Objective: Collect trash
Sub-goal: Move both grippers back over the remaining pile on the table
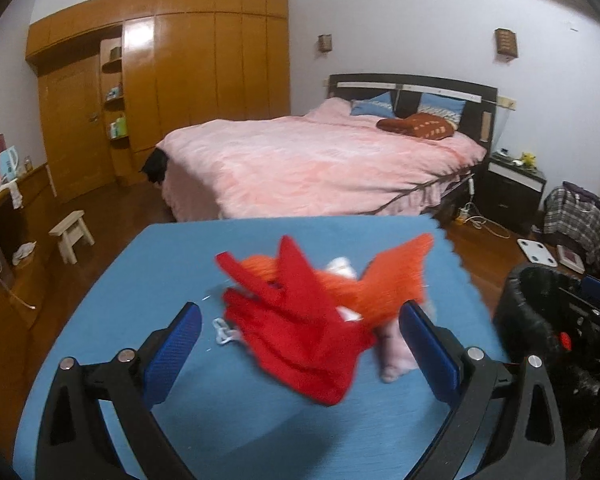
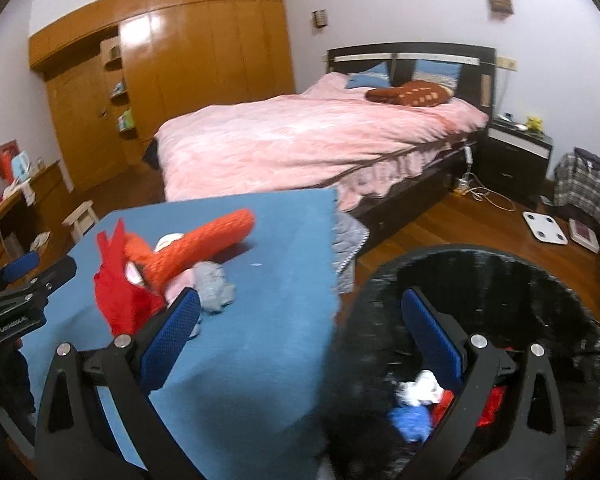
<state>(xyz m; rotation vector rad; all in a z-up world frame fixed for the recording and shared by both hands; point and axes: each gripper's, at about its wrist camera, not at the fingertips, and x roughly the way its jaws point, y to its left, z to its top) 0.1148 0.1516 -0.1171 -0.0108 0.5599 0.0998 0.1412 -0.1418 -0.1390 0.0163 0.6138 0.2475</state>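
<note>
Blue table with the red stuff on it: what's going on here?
A person clears trash off the blue table. The left gripper is open around a red and orange pile, not gripping. The right gripper, open and empty, hangs over the black bin, which holds scraps.

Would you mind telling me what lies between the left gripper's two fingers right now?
In the left wrist view, the red netting and pink scrap lie between the open left gripper's fingers.

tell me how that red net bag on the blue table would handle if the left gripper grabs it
The red net bag looks crumpled, so probably floppy and light. Its open weave should snag rather than slip between the open left gripper pads.
</note>
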